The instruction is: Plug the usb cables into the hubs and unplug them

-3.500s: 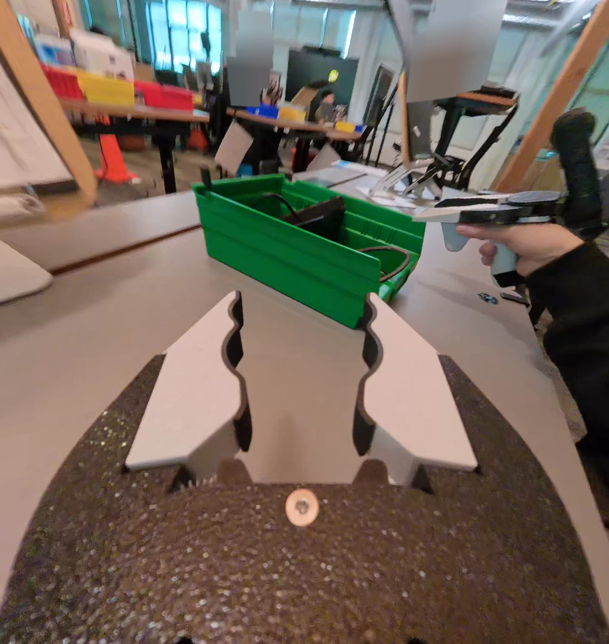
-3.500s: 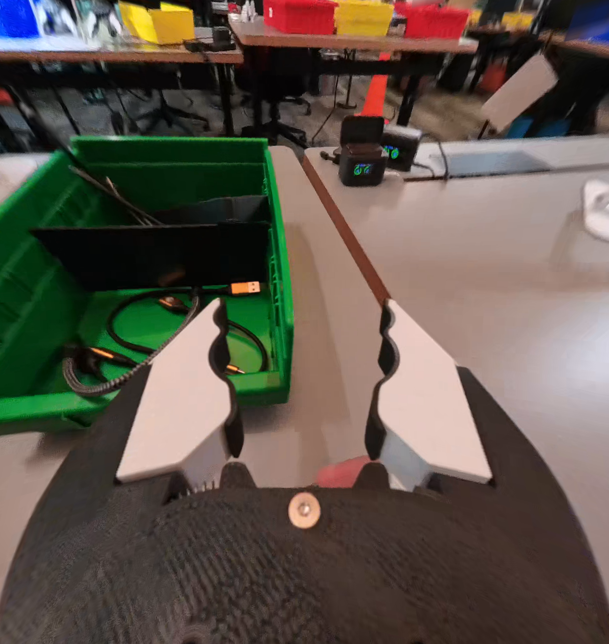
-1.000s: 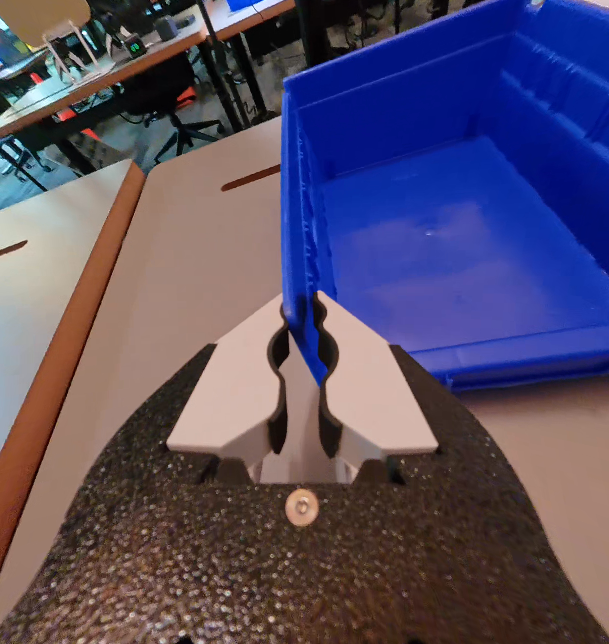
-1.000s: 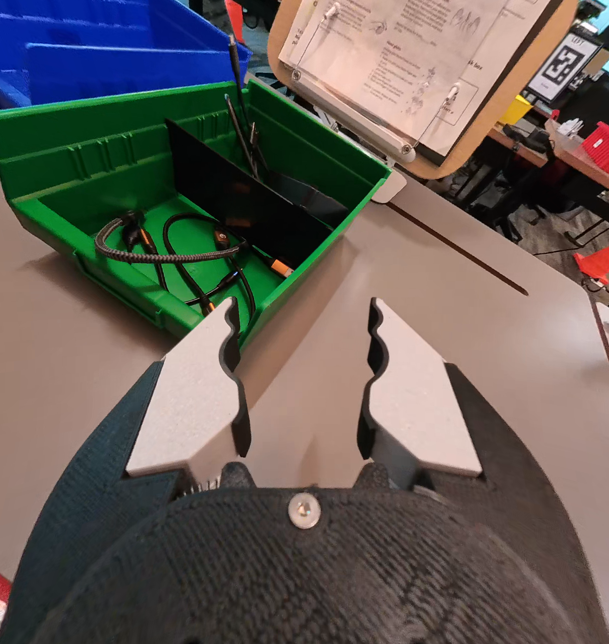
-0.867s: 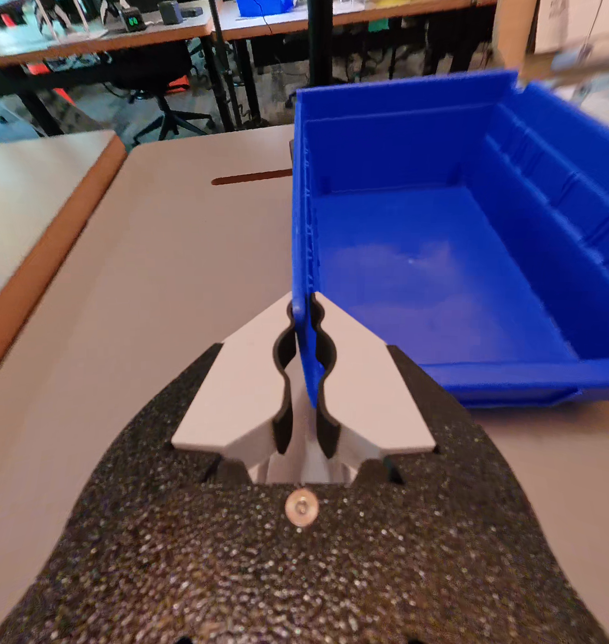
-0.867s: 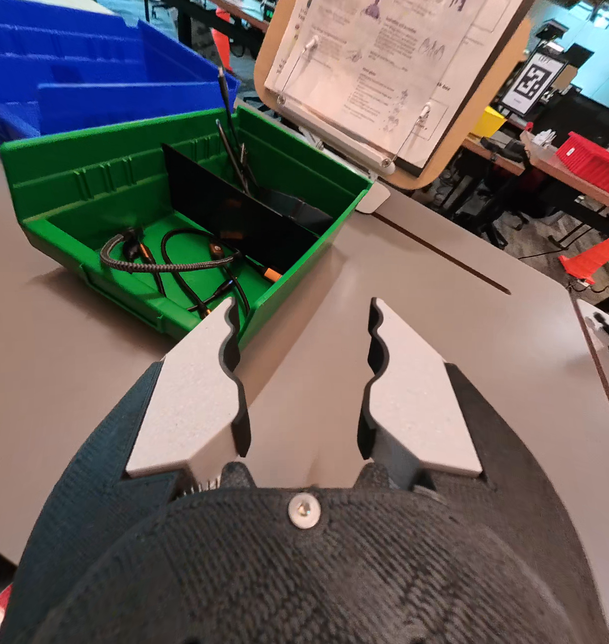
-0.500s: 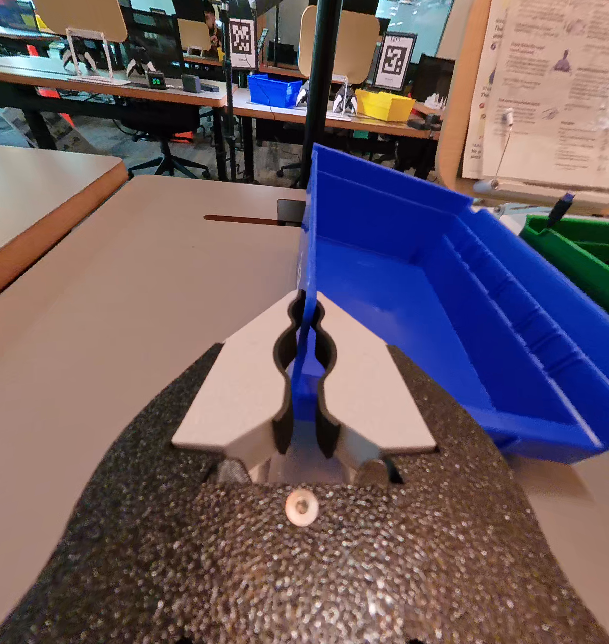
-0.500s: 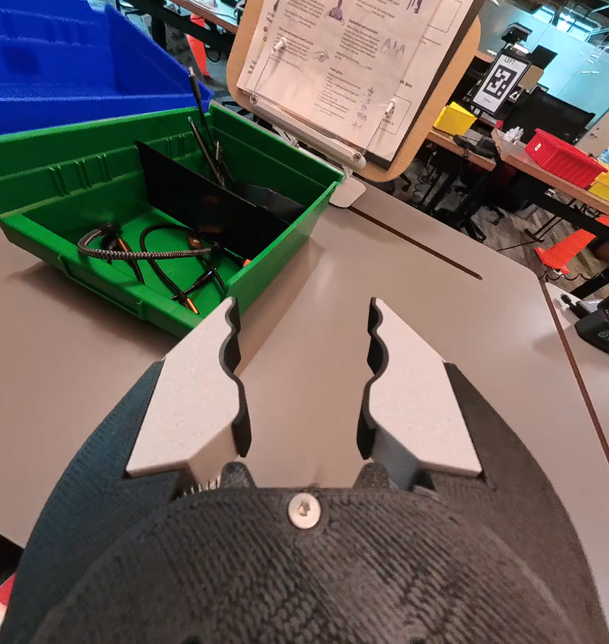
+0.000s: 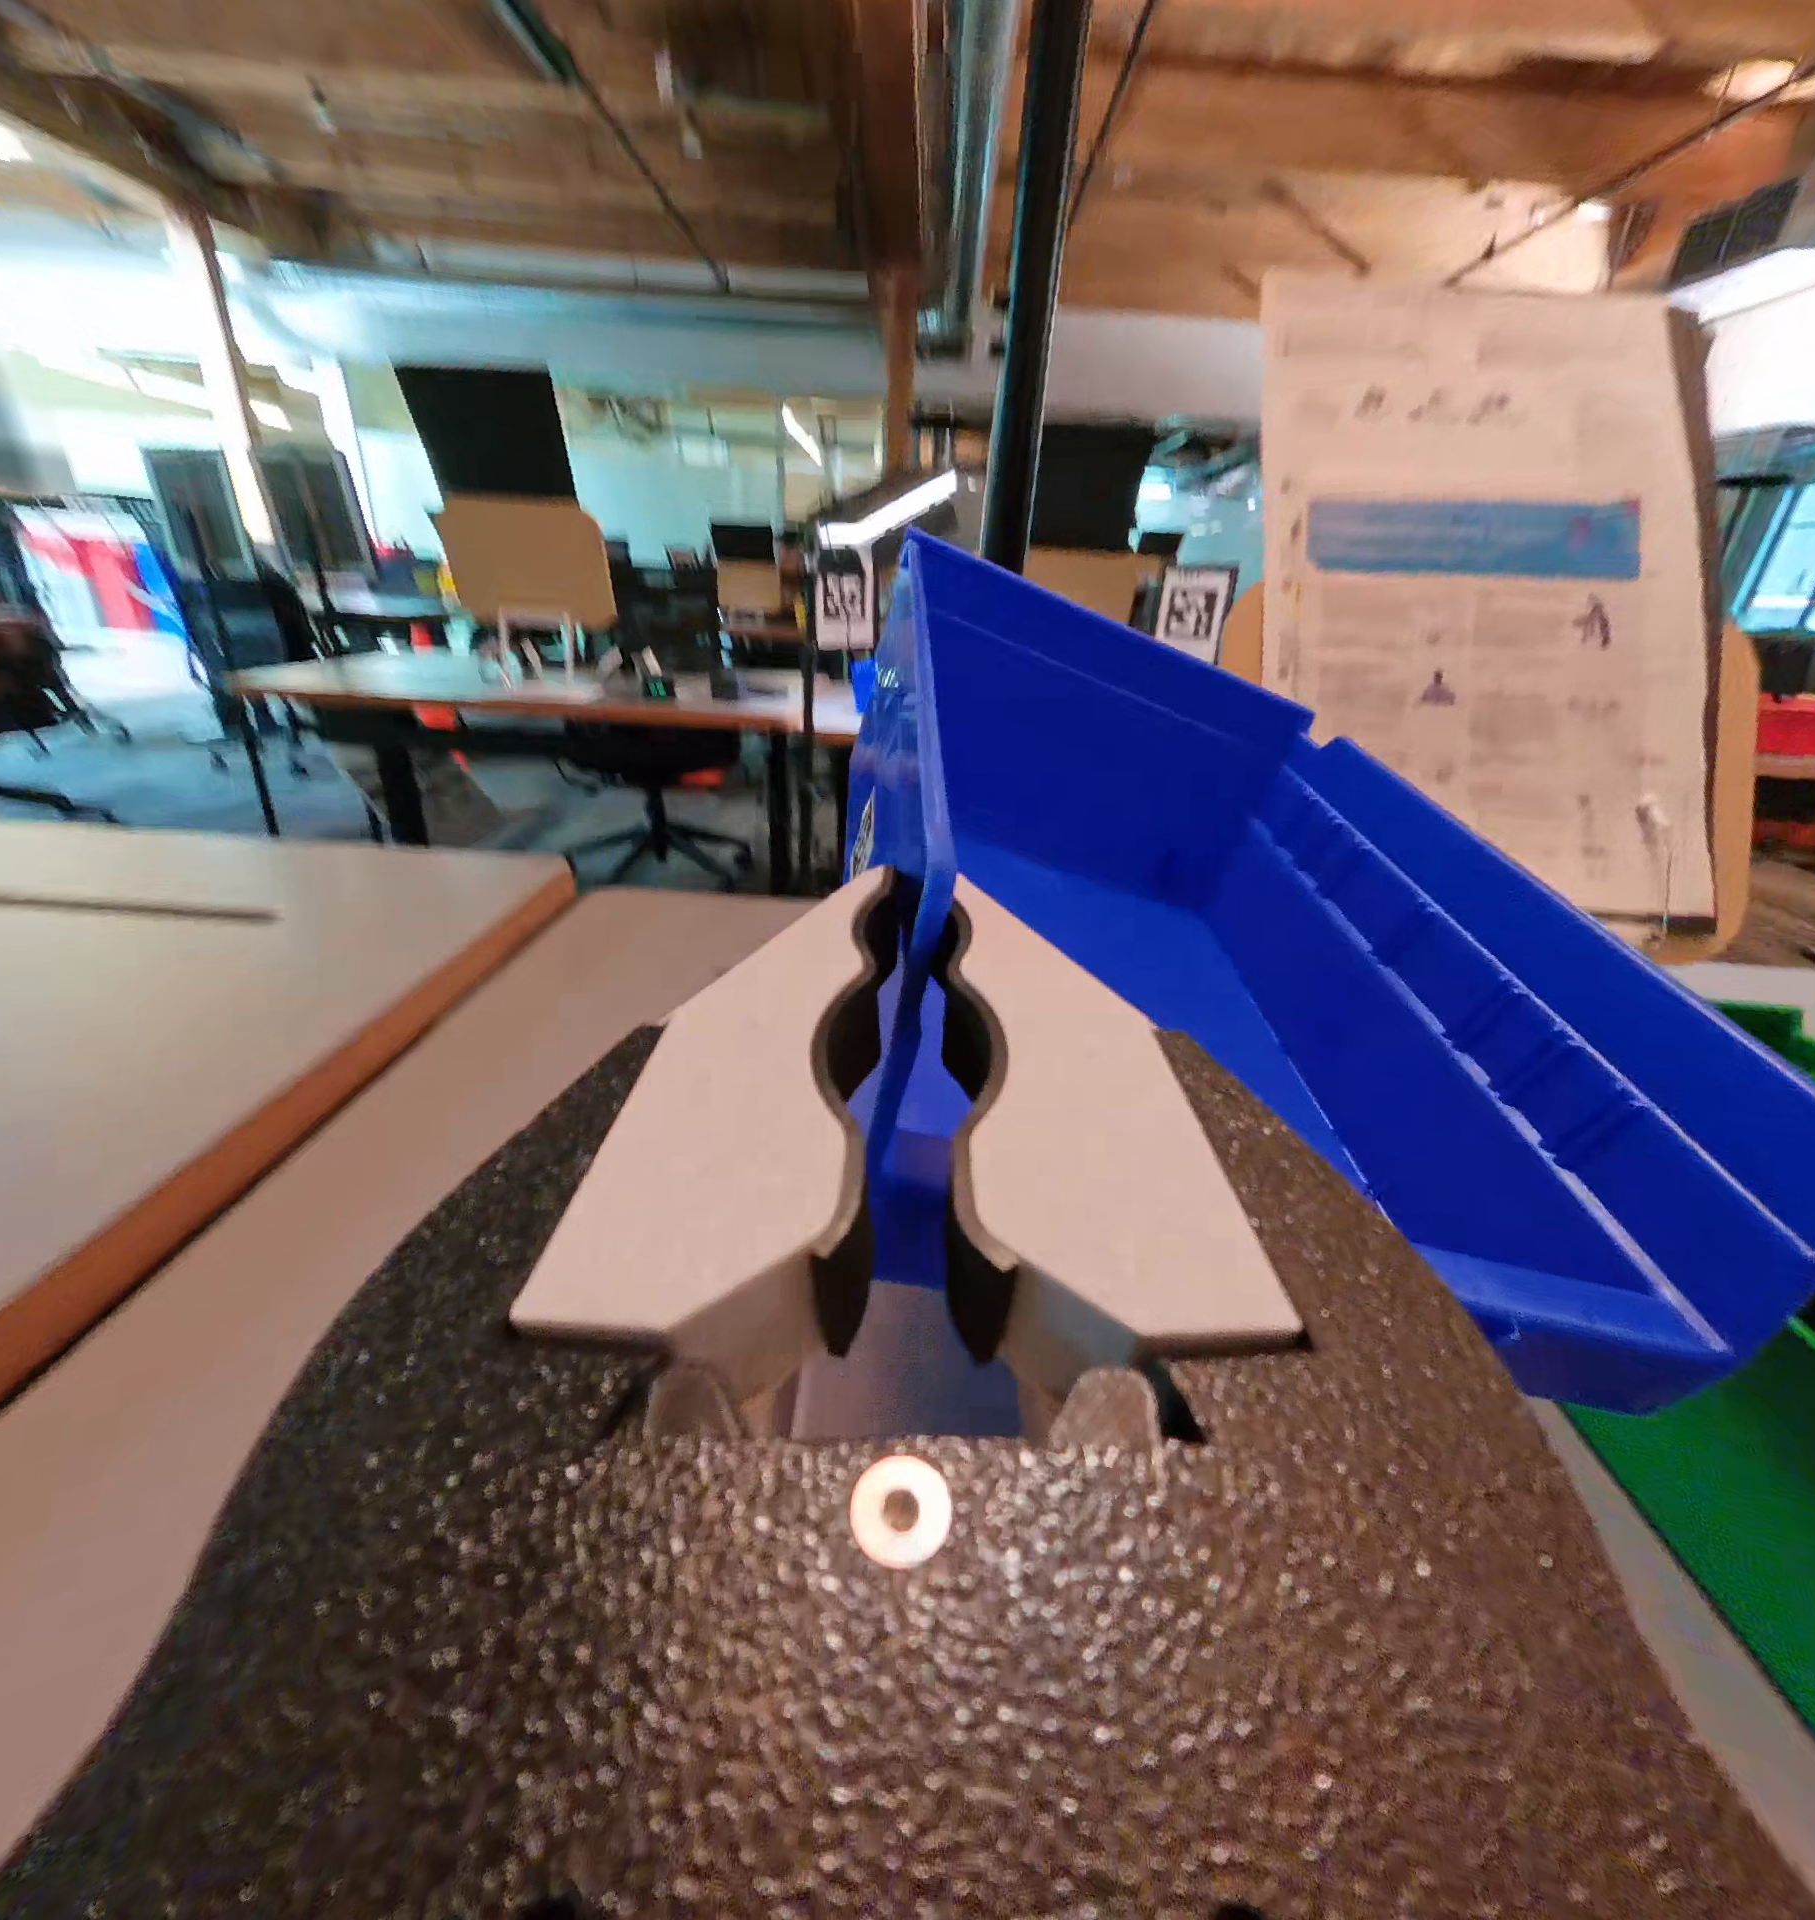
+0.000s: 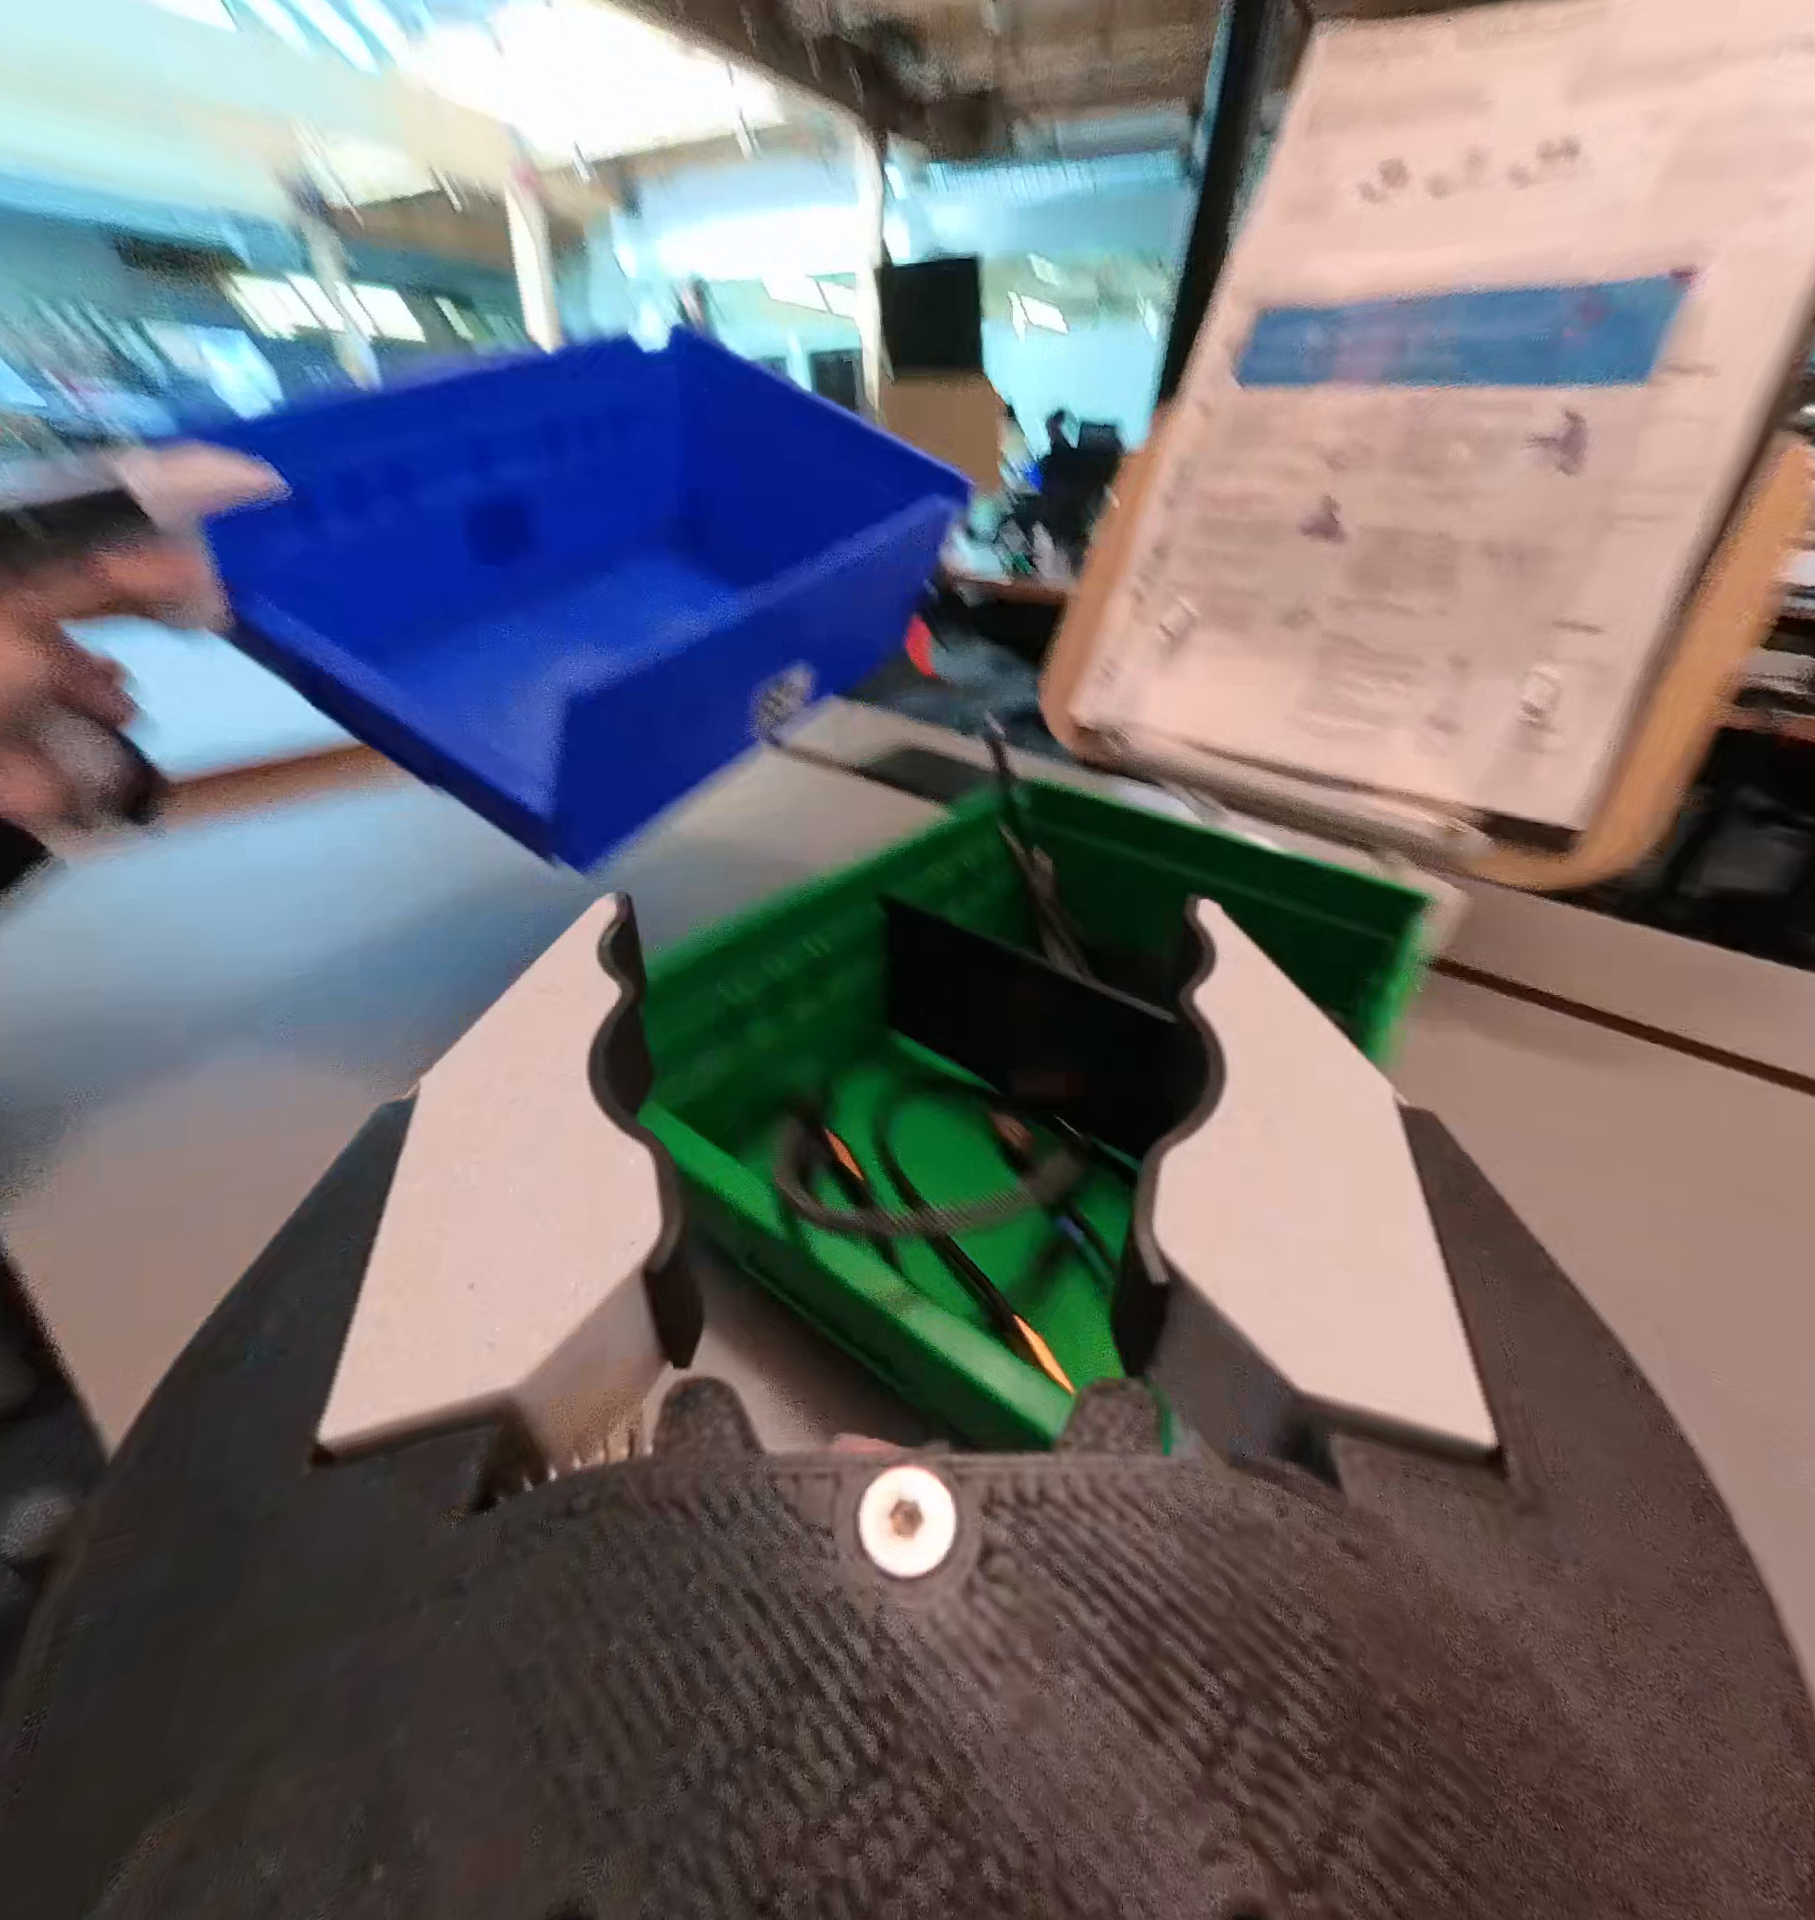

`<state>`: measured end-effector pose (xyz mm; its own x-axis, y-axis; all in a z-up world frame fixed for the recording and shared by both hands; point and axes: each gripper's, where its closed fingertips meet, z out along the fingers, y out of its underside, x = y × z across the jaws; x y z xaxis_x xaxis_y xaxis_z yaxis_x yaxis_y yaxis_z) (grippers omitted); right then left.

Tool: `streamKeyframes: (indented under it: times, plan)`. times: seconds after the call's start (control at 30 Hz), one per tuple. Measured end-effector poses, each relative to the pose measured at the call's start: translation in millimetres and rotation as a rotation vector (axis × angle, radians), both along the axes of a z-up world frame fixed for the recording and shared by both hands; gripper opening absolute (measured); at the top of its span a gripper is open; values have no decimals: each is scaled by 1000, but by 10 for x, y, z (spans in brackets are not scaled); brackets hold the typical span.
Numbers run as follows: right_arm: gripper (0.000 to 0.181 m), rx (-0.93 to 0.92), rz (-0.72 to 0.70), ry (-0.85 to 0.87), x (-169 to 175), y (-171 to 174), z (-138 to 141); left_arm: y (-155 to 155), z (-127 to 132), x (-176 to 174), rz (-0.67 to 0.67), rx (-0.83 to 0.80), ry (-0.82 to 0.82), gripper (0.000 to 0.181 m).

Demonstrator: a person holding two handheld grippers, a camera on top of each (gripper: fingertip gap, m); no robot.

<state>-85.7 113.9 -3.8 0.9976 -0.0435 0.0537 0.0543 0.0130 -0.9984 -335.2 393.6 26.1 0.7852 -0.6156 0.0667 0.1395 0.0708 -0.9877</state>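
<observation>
Grey table (image 10: 259, 987), green bin (image 10: 1298, 935), left claw (image 9: 918, 914) clamping raised blue bin (image 9: 1402, 1091)

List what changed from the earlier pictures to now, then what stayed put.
The left hand-held gripper, open over the table 3.5 s ago, took hold of the blue bin by its wall and lifted it off the table, tilted, above the green bin. The right hand-held gripper swung round to face the green bin. Unchanged: the right one is open and empty, and the cables lie in the green bin.

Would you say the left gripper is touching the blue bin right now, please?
Touching: in the left wrist view, the left gripper is clamped on the blue bin side wall, which is pinched between both fingers.
</observation>
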Motion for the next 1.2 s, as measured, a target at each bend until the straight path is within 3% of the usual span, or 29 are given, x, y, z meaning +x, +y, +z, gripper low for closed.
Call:
streamKeyframes:
  times: [0.07,0.17,0.37,0.5,0.53,0.67,0.73,0.9,1.07,1.2]
  plan:
    - [98,117,90,119,-295,212,189,-207,219,-25,38,92,-13,2]
    - [99,138,185,283,-631,560,237,-547,440,29,75,195,-23,1]
    - [97,158,225,483,-812,867,242,-1147,641,355,68,370,77,0]
    - [97,152,164,558,-657,863,111,-1485,688,566,58,491,152,0]
    - [88,153,151,603,-602,856,75,-1555,701,596,70,521,172,0]
    - [11,170,81,736,-255,831,-76,-1828,784,649,100,624,210,0]
    - [8,194,154,803,-223,831,-49,-1998,836,667,100,678,207,1]
    - [5,296,185,787,-51,767,56,-2445,897,841,96,817,216,6]
    - [4,407,162,859,477,566,276,-2818,808,1173,-80,850,210,17]
    - [4,498,83,753,953,242,480,-3063,671,1429,-212,878,218,23]
